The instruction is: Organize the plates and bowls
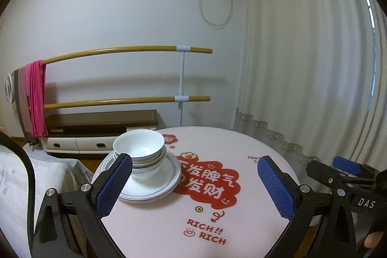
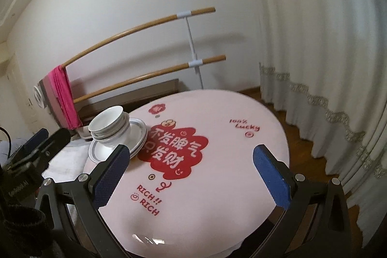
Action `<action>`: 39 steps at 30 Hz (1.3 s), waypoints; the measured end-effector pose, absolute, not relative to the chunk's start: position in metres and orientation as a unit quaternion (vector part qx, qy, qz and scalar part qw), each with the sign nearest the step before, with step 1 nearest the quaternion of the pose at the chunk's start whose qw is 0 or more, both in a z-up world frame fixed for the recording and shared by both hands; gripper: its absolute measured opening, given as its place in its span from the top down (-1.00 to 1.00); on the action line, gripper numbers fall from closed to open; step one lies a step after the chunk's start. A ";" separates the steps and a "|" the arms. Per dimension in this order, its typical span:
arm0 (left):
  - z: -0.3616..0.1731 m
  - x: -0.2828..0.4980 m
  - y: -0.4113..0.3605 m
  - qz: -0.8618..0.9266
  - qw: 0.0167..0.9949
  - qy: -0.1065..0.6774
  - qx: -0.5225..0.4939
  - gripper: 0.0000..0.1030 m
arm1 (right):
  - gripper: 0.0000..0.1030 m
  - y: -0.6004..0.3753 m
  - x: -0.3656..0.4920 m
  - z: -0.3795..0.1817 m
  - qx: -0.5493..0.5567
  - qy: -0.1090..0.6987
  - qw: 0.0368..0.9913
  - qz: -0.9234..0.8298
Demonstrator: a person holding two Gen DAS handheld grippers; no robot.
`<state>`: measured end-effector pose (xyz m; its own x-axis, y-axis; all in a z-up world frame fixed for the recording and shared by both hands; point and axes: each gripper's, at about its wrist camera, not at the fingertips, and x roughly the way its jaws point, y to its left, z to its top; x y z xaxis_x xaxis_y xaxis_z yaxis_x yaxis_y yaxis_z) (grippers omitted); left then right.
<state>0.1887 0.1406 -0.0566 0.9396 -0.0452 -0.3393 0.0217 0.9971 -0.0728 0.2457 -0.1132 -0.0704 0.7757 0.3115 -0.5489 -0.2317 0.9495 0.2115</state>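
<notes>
Both grippers hung over the round pink table (image 1: 241, 137) with nothing in them. The left gripper (image 1: 193, 181) stood spread wide, its blue pads (image 1: 113, 183) gripping only air, the red printed patch (image 1: 208, 181) of the tabletop showing between them. The bowls (image 1: 140, 149), nested white ones, sat in a stack on the plates (image 1: 167, 179), which were themselves piled up; the whole pile stood just ahead of the left gripper's left finger and partly behind it, by the table's far left edge. No contact there, as far as the view showed.

The right gripper (image 2: 191, 173) was released too, jaws fully apart over the middle of the table (image 2: 241, 113), nothing between the fingers (image 2: 272, 175). From it the stacked bowls (image 2: 108, 127) and the plates (image 2: 135, 137) lay ahead and to the left, the nearest plate rim just beyond its left fingertip. The left gripper (image 2: 48, 137) showed at that view's left edge, beside the pile. Behind the table ran two wooden bars (image 1: 125, 51) with a pink cloth (image 1: 37, 98) draped over them, and a white curtain (image 1: 314, 64) hung off to the right.
</notes>
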 end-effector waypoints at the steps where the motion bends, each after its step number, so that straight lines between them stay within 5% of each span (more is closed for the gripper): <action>1: -0.058 0.183 0.138 -0.020 0.985 0.168 -0.033 -0.98 | -1.00 -0.114 0.241 -0.069 0.064 0.299 0.941 0.144; 39: -0.099 0.158 0.107 -0.054 0.995 0.077 -0.017 -0.99 | -1.00 -0.134 0.181 -0.052 0.037 0.209 0.971 0.107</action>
<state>0.1584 0.1074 -0.0987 0.9823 -0.1099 -0.1516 0.1045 0.9936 -0.0429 0.1809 -0.1338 -0.0516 0.8902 0.2228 -0.3974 -0.1922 0.9745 0.1157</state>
